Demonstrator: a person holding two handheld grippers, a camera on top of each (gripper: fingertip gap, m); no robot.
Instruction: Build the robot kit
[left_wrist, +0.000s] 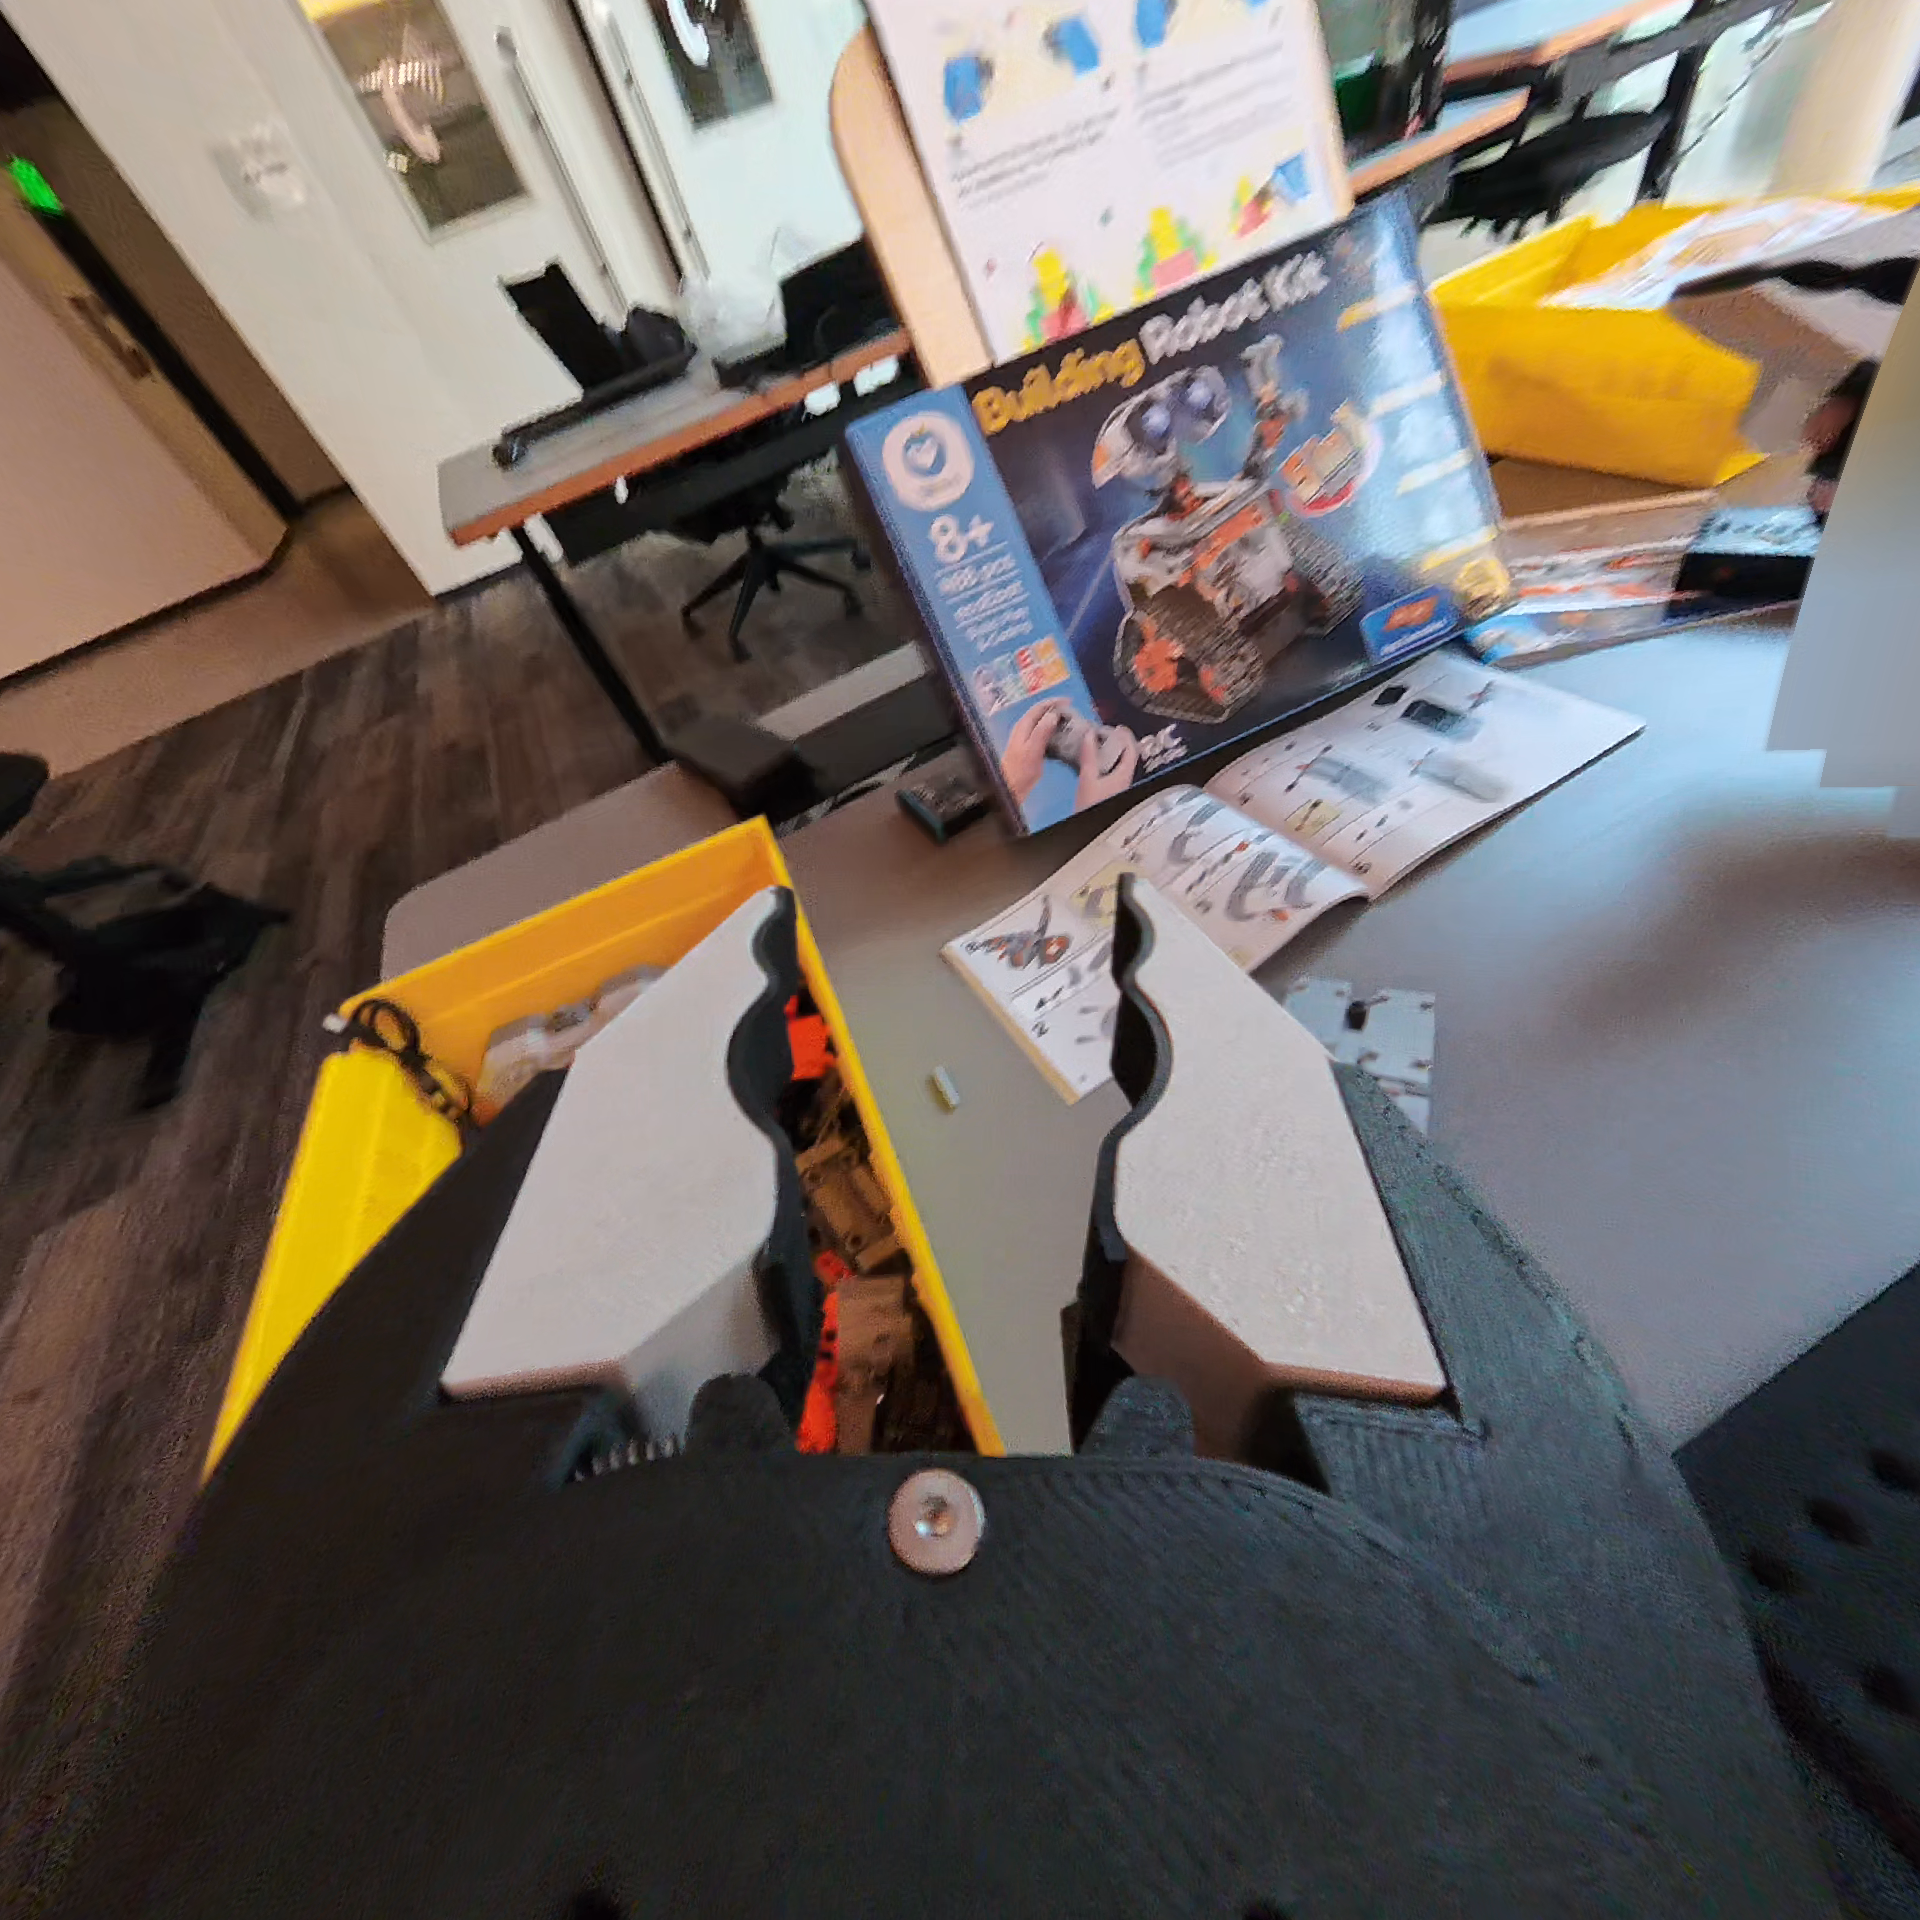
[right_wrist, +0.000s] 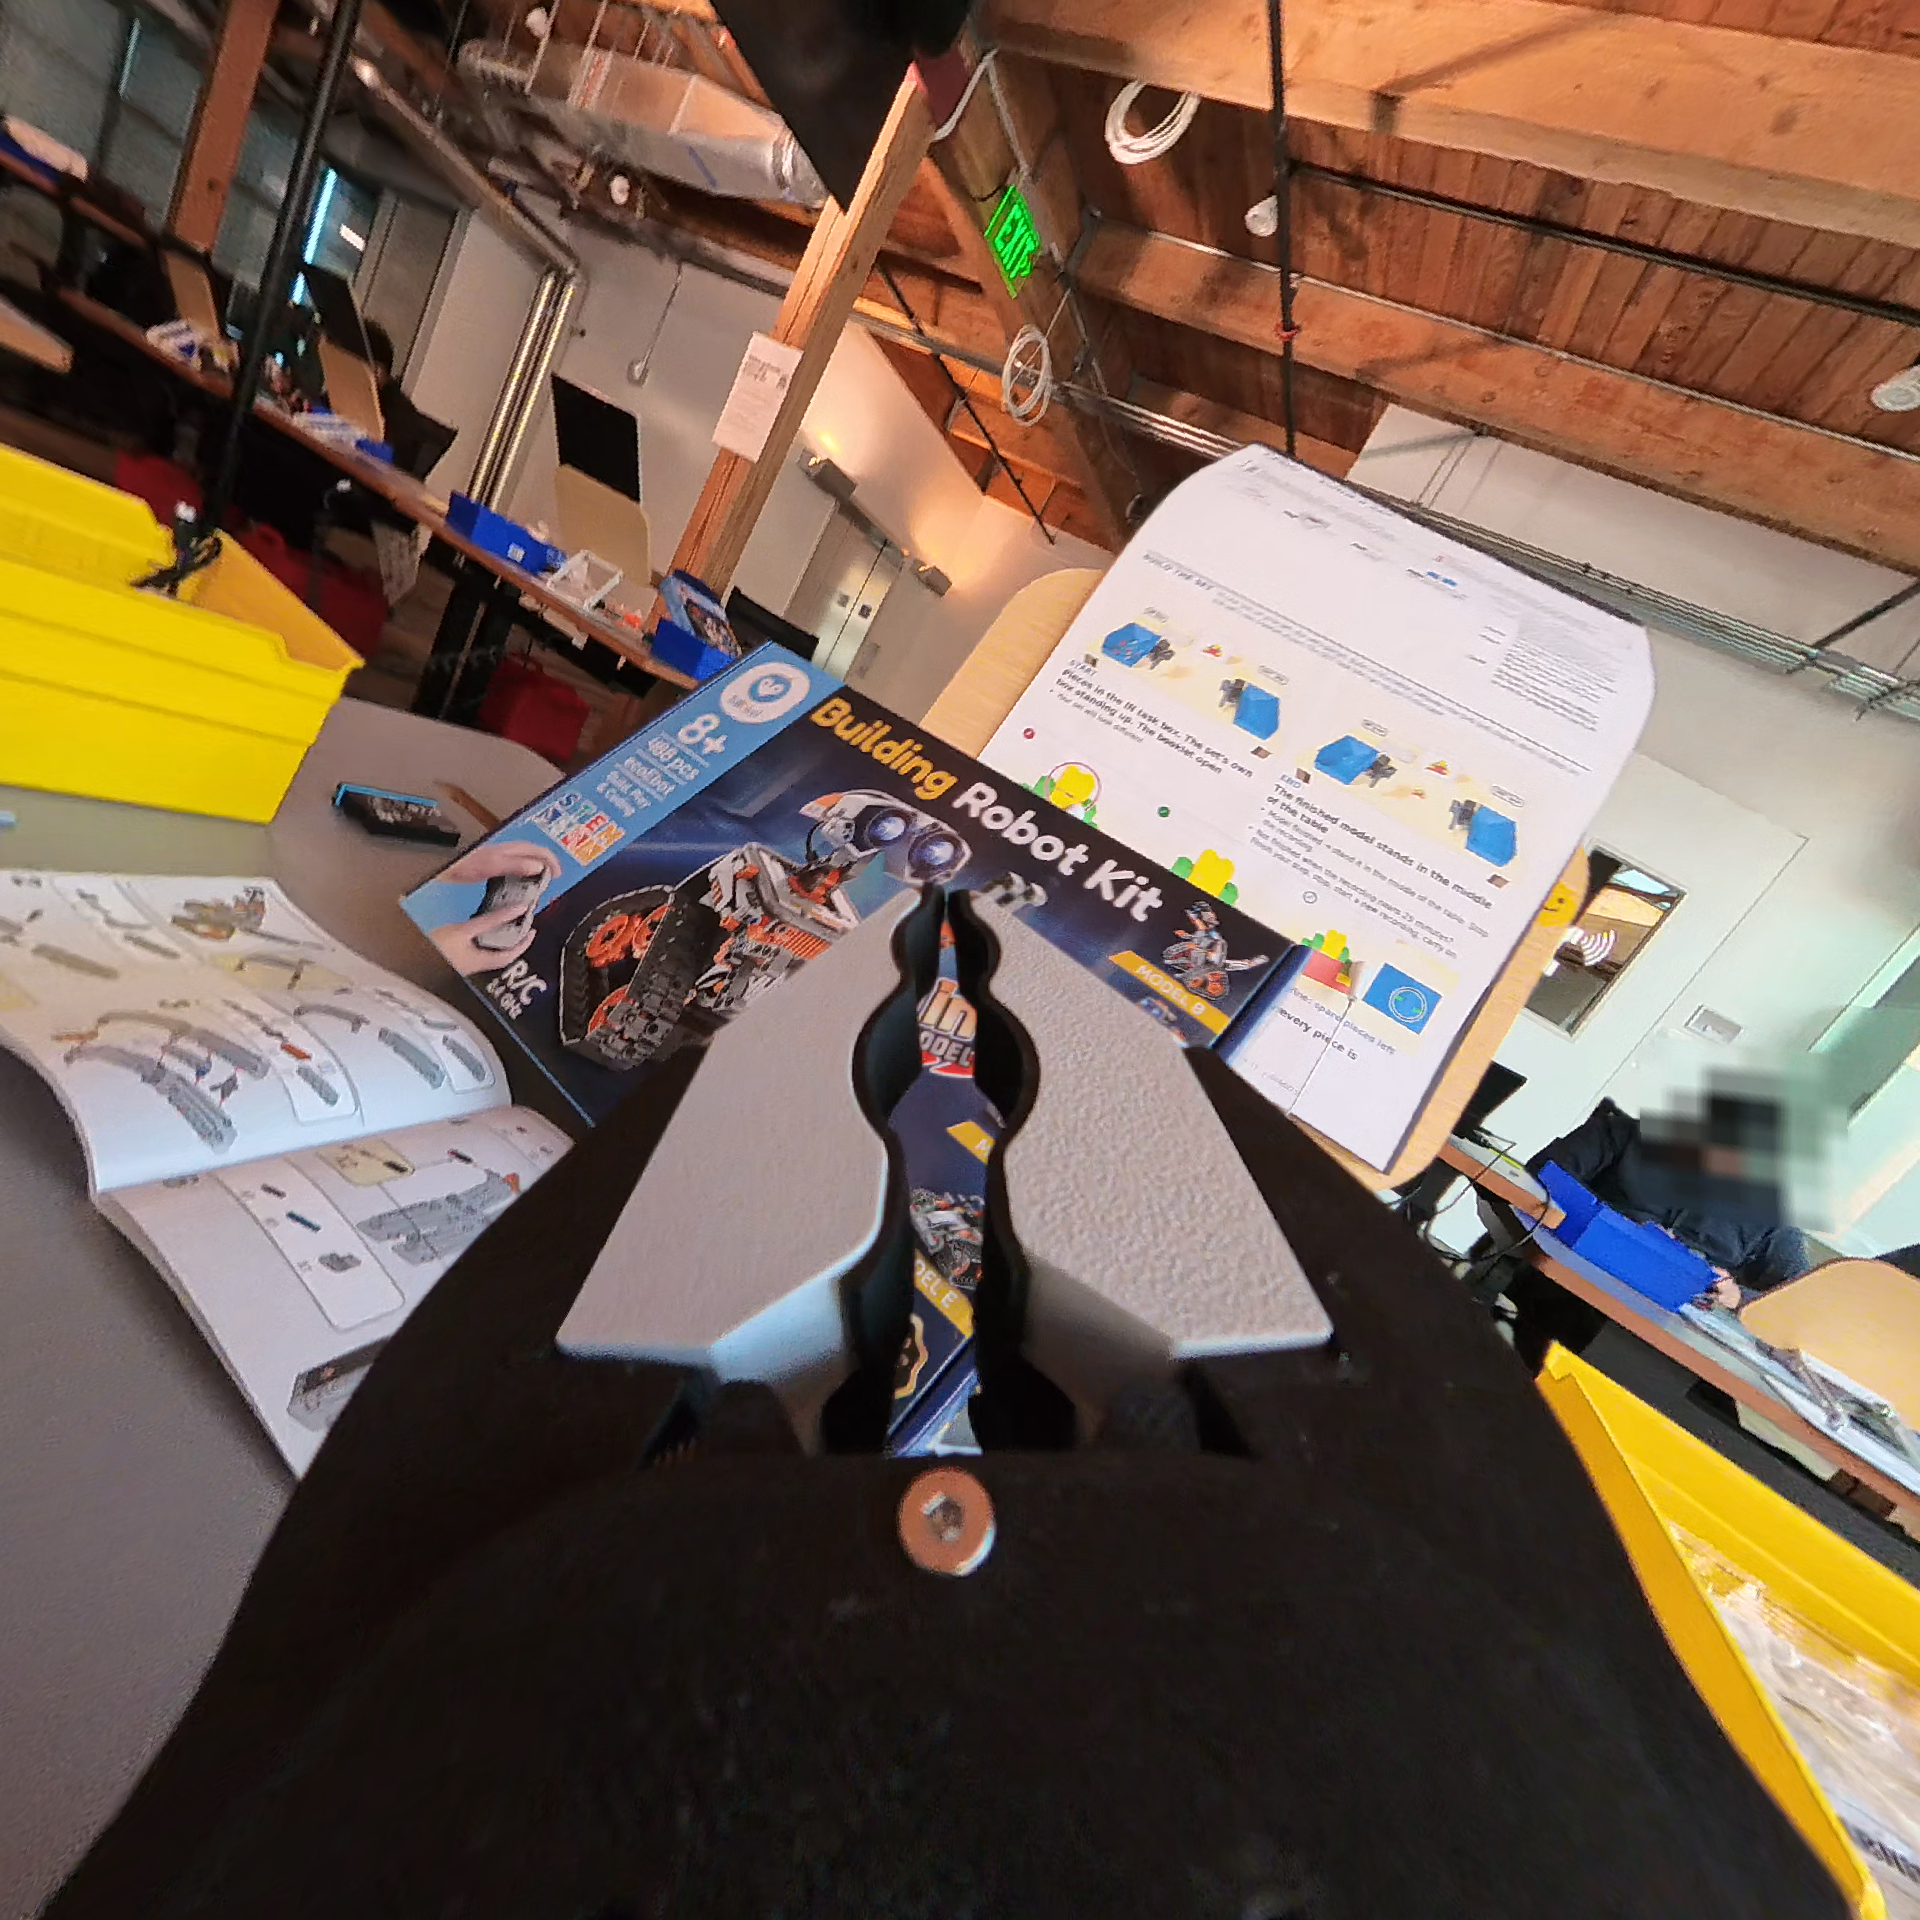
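1. Jaws: left gripper (left_wrist: 951, 914) spread wide, empty; right gripper (right_wrist: 948, 902) nearly closed, tips almost touching, nothing held
2. Left hangs over yellow bin (left_wrist: 623, 935) rim, lower left of frame, bricks inside
3. Right tilted upward toward kit box (right_wrist: 831, 883) at centre, booklet (right_wrist: 260, 1039) on tabletop (right_wrist: 125, 1507) at left

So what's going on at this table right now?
A person holds a gripper in each hand. The left gripper, jaws wide open and empty, hangs over the edge of a yellow bin of small building pieces. The right gripper, jaws closed on nothing, points at the kit box. An open instruction booklet lies on the grey table.
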